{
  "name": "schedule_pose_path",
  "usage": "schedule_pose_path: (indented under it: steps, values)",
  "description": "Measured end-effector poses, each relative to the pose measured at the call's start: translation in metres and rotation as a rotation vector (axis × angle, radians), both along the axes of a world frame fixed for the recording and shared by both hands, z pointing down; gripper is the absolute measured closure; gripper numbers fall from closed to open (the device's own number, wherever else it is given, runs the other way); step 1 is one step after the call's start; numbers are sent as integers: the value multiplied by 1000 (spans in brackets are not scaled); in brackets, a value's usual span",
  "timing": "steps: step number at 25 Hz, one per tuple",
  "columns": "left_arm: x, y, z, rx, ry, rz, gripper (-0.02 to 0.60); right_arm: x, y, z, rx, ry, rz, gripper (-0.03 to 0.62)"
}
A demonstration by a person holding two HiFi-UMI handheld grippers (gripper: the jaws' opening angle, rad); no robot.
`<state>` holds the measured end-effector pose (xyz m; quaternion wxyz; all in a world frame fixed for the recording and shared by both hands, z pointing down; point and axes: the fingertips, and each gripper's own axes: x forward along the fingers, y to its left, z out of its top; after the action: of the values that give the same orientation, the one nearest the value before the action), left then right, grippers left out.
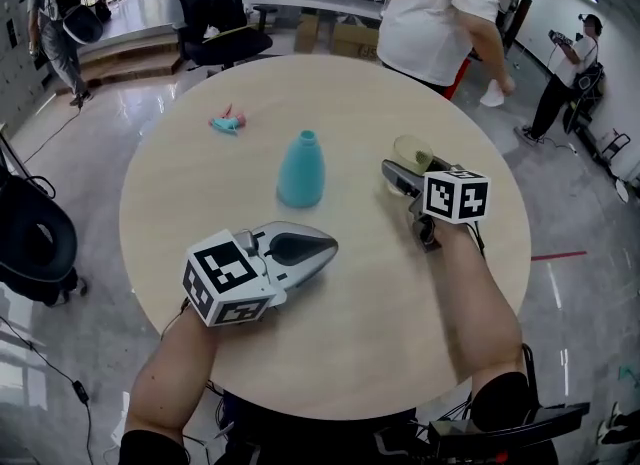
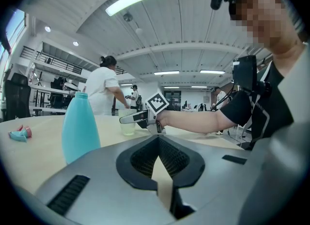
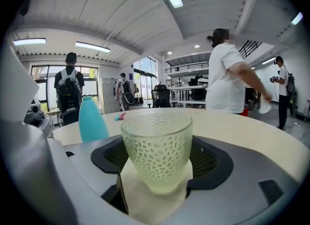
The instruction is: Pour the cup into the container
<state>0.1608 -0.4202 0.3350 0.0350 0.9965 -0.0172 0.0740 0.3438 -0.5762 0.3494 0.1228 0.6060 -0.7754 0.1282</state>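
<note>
Your right gripper (image 1: 400, 168) reaches out over the far right of the round table (image 1: 350, 353) in the head view, its jaws set around the pale green cup (image 1: 412, 151). The teal container (image 1: 301, 171) stands upright near the table's middle, to the left of the cup and apart from it. Your left gripper (image 1: 318, 245) sits nearer to you, its tip pointing toward the container and short of it. A small pink and teal item (image 1: 228, 121) lies on the far left of the tabletop.

From your left gripper view, the jaws are drawn together at their tips with nothing between them; only a thin strip of table shows through. The container (image 2: 80, 125) rises at the left, and beyond it your right gripper (image 2: 133, 118) is at the cup (image 2: 128, 125).

From your right gripper view, the jaws are pinching the cup (image 3: 156, 154), with a pad against each side of its dimpled glass wall. It stands upright with its base on the table. The container (image 3: 92, 120) stands off to the left, well apart.
</note>
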Motion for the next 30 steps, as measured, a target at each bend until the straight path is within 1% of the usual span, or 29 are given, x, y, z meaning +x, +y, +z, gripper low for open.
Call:
schedule_pose_path:
  steps: [5,11,14,18,22,25,27,28,29,30]
  values:
    - [-1,0,-2,2,-1,6,584,1,0,5,6,-48,-16,215]
    - [-4,-4,-1,0,-1,5,585,0,-2,2,30,-38,-29,214]
    - [-5,-6,2,-2,0,8,584,0,6,-3,51,-65,-22,214]
    - [-6,-6,3,-1,-2,-6,584,3,26,-18,84,-84,-14,214]
    - [-7,-4,1,-4,0,-23,584,6,59,-33,112,-103,1,214]
    - [-8,-4,0,1,3,-23,584,5,85,-52,189,-131,23,215]
    - [-6,-4,-1,-1,-1,-25,584,-4,98,-61,221,-130,-1,220]
    - [-5,-4,-2,1,5,-22,585,-11,104,-63,223,-121,-26,245]
    - [-5,-2,-6,6,23,-14,586,-18,109,-62,221,-110,-51,306]
    - [-6,1,-12,12,56,-4,584,-25,114,-60,218,-102,-73,355]
